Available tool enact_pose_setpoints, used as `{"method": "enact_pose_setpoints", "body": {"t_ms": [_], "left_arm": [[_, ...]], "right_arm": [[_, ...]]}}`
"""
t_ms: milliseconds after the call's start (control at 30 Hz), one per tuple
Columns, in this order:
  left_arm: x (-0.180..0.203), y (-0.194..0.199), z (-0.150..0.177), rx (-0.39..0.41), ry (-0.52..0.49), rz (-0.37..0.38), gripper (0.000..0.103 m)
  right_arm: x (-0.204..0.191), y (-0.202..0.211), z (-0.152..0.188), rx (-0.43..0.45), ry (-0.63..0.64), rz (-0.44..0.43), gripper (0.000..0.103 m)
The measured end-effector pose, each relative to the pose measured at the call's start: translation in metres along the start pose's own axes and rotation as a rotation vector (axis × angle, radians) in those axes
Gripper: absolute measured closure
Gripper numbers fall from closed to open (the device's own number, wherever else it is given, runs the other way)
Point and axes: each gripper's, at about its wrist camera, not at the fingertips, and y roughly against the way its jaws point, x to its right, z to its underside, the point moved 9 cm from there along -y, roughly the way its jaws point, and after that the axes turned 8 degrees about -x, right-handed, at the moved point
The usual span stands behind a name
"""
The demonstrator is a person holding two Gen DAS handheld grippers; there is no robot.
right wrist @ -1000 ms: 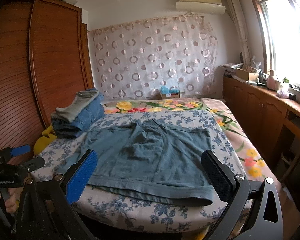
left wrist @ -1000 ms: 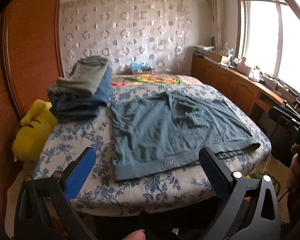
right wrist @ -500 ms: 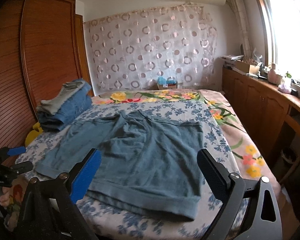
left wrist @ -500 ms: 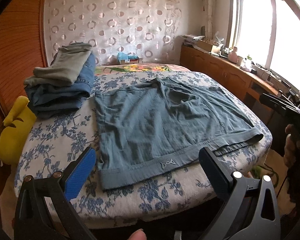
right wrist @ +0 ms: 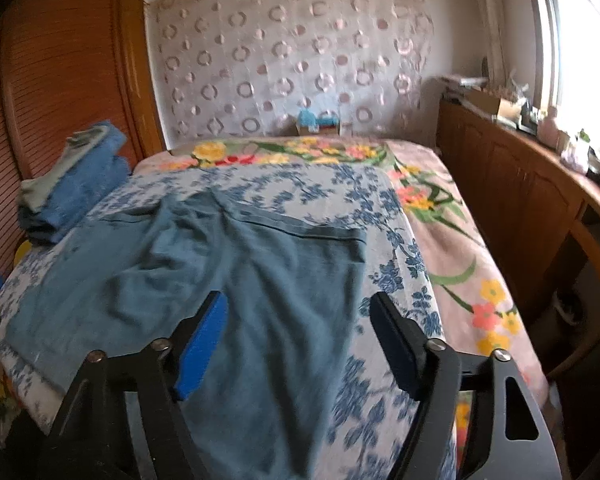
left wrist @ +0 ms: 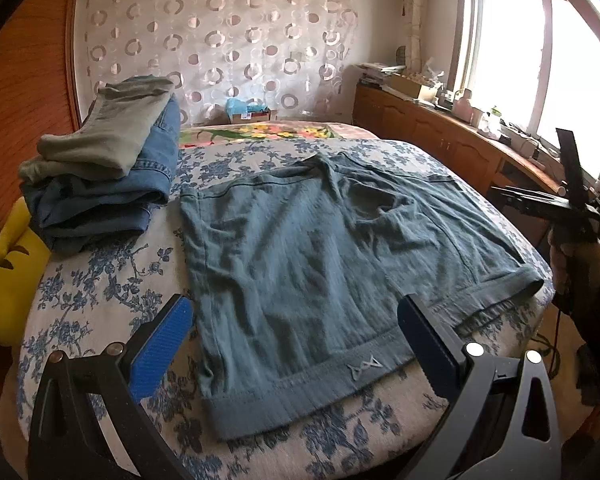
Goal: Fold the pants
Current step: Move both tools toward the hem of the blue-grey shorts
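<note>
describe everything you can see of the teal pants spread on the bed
The teal pants are a short, wide pair in soft, ribbed-looking knit fabric, spread flat and unfolded on the blue-flowered bedspread. A broad band runs along the near edge, bearing a small stitched zigzag mark. The cloth is lightly creased, most around the middle. The right end hangs slightly over the bed's edge. The folded clothes stack lies beside them, apart. Neither gripper touches them.

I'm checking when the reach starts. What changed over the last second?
Both claws moved in over the shorts. The right claw has been closing, with the cloth under it but not pinched. The left claw stayed open, holding nothing. The shorts and folded stack lie unchanged.
</note>
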Motion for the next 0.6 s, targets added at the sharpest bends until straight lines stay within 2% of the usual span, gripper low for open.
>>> {"method": "enact_pose_setpoints", "body": {"t_ms": [33,133,400,500,600], "left_arm": [[-0.001,-0.002,0.000,-0.005,0.004,0.002,0.000],[-0.002,-0.005,0.000,-0.009,0.011,0.031,0.000],[-0.003,-0.013,0.001,-0.013,0.009,0.028,0.000],[-0.004,-0.013,0.001,-0.013,0.009,0.025,0.000],[-0.004,-0.013,0.003,-0.016,0.012,0.022,0.000]], "right_arm": [[0.003,-0.004,-0.003,-0.016,-0.011,-0.006,0.042],[0.007,-0.015,-0.009,-0.070,-0.041,-0.021,0.056],[0.016,-0.029,-0.028,-0.173,-0.070,0.016,0.065],[0.018,-0.029,-0.033,-0.174,-0.077,0.045,0.071],[0.016,-0.022,-0.033,-0.174,-0.109,0.038,0.079]]}}
